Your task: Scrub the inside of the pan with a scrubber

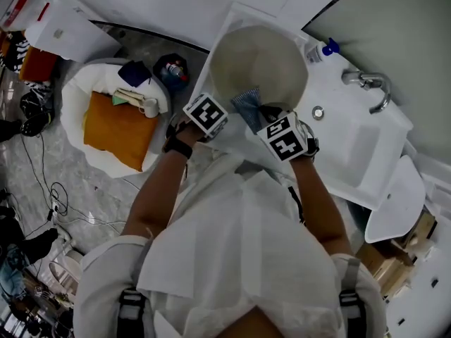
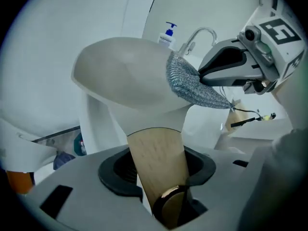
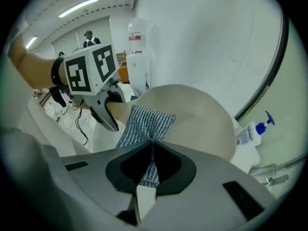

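A cream pan (image 1: 259, 62) is tilted over the white sink (image 1: 352, 153). Its wooden handle (image 2: 156, 160) runs down between the jaws of my left gripper (image 2: 161, 177), which is shut on it. My right gripper (image 3: 150, 143) is shut on a grey-blue mesh scrubber (image 3: 144, 124). The scrubber (image 1: 246, 106) lies against the pan's near inner wall, by the rim. In the left gripper view the scrubber (image 2: 190, 83) hangs from the right gripper (image 2: 231, 66) over the pan's edge. The left gripper (image 3: 103, 107) shows at the left of the right gripper view, beside the pan (image 3: 202, 124).
A soap bottle with a blue pump (image 1: 320, 50) stands at the sink's back corner, and a chrome faucet (image 1: 370, 83) is to the right. The sink's drain (image 1: 318, 112) is just right of the pan. A white basket with an orange cloth (image 1: 116, 129) sits on the floor to the left.
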The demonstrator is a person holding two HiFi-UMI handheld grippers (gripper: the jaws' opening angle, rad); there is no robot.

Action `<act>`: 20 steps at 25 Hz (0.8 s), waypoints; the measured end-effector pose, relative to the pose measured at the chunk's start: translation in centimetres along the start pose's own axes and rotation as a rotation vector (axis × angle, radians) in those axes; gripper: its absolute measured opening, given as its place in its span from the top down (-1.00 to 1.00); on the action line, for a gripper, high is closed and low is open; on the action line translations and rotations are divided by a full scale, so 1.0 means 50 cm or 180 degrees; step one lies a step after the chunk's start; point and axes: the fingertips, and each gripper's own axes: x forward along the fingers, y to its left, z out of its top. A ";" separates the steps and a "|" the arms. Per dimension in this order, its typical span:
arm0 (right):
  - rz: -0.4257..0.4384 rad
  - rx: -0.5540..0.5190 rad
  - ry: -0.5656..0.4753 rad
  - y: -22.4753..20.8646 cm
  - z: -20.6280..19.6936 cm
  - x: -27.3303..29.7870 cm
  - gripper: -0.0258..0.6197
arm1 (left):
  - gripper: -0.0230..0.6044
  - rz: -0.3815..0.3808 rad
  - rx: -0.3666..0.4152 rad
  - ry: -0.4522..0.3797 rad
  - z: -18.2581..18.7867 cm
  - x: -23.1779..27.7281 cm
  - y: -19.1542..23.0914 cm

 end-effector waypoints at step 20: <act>-0.1043 0.0637 0.0050 -0.281 -0.132 -0.059 0.86 | 0.23 0.0005 0.0009 0.0035 -0.004 -0.001 -0.003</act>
